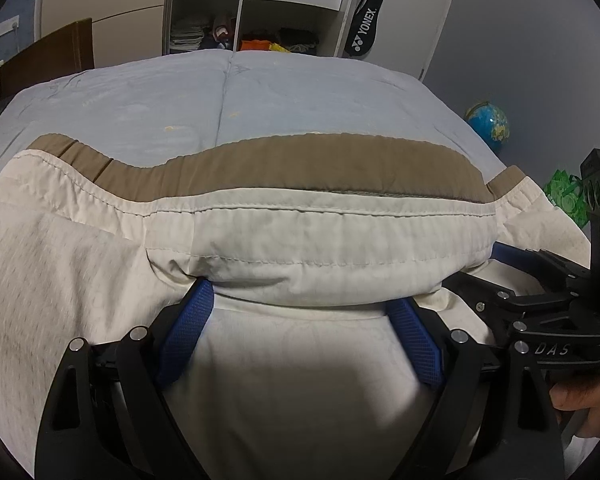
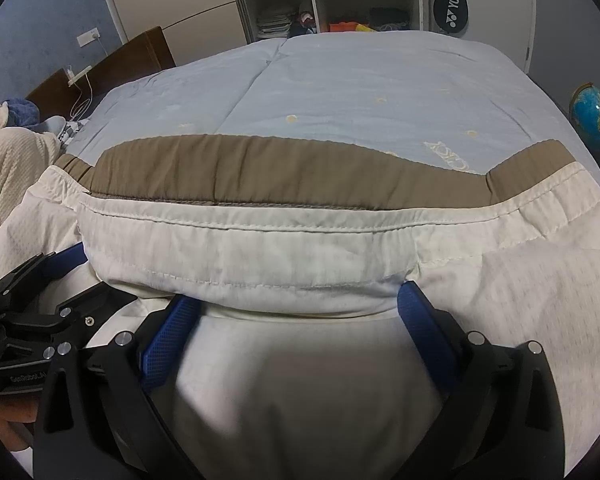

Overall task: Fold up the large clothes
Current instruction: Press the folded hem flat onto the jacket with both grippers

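A large cream garment (image 1: 260,240) with a brown waistband (image 1: 300,168) lies on the light blue bed cover (image 1: 220,92). Its hem is folded up close to the waistband. My left gripper (image 1: 300,296) has its blue fingers (image 1: 188,328) spread wide, their tips hidden under the folded cream edge. My right gripper (image 2: 296,300) stands the same way, blue fingers (image 2: 168,340) apart and tips under the fold of the garment (image 2: 260,256), below the waistband (image 2: 280,172). Each gripper shows at the other view's side: the right one (image 1: 540,304) and the left one (image 2: 32,308).
A wardrobe with open shelves (image 1: 228,20) and a racket bag (image 1: 366,20) stand beyond the bed. A globe (image 2: 592,116) sits on the floor at the right. A brown headboard (image 2: 112,64) and beige and blue bedding (image 2: 12,152) are at the left.
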A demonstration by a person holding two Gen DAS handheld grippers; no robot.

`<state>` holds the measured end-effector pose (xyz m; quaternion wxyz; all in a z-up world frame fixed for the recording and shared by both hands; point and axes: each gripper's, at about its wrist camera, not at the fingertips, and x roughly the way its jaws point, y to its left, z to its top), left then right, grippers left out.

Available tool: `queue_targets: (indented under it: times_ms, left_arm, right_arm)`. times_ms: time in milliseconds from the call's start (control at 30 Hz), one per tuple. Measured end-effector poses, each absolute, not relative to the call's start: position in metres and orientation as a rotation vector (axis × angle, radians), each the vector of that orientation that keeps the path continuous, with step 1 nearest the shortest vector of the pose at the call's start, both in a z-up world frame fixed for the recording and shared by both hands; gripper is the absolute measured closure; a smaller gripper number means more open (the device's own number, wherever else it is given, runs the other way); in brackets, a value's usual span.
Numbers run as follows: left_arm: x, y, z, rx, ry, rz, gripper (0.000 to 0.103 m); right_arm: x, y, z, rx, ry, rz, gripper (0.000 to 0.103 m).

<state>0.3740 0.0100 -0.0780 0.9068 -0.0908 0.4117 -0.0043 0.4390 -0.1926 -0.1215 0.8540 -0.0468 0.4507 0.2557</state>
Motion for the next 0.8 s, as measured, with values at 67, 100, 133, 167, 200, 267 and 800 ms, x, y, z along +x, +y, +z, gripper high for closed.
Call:
queue_targets:
  times_ms: [67, 100, 133, 167, 200, 267, 800]
  left_arm:
    - [0.373, 0.011, -0.078, -0.189, 0.848, -0.01, 0.018]
    - [0.373, 0.011, -0.078, -0.189, 0.849, -0.01, 0.018]
    - [0.373, 0.01, -0.078, -0.187, 0.849, -0.009, 0.018]
    - [0.372, 0.01, -0.077, -0.185, 0.852, -0.008, 0.018]
    - [0.373, 0.009, -0.076, -0.182, 0.855, -0.007, 0.018]
    - [0.373, 0.009, -0.073, -0.177, 0.864, -0.014, 0.018]
    - [0.382, 0.041, -0.02, -0.13, 0.823, 0.048, 0.019]
  right_arm:
    - [0.439, -0.192, -0.121, -0.1, 0.948, 0.537, 0.007]
    - [0.439, -0.192, -0.121, -0.1, 0.947, 0.537, 0.007]
    - [0.439, -0.193, -0.121, -0.1, 0.948, 0.537, 0.007]
    - [0.439, -0.192, -0.122, -0.101, 0.949, 0.538, 0.007]
    - [0.439, -0.191, -0.122, -0.101, 0.951, 0.54, 0.007]
    - [0.443, -0.19, -0.12, -0.097, 0.959, 0.543, 0.007]
    - [0.466, -0.25, -0.074, -0.051, 0.908, 0.435, 0.009]
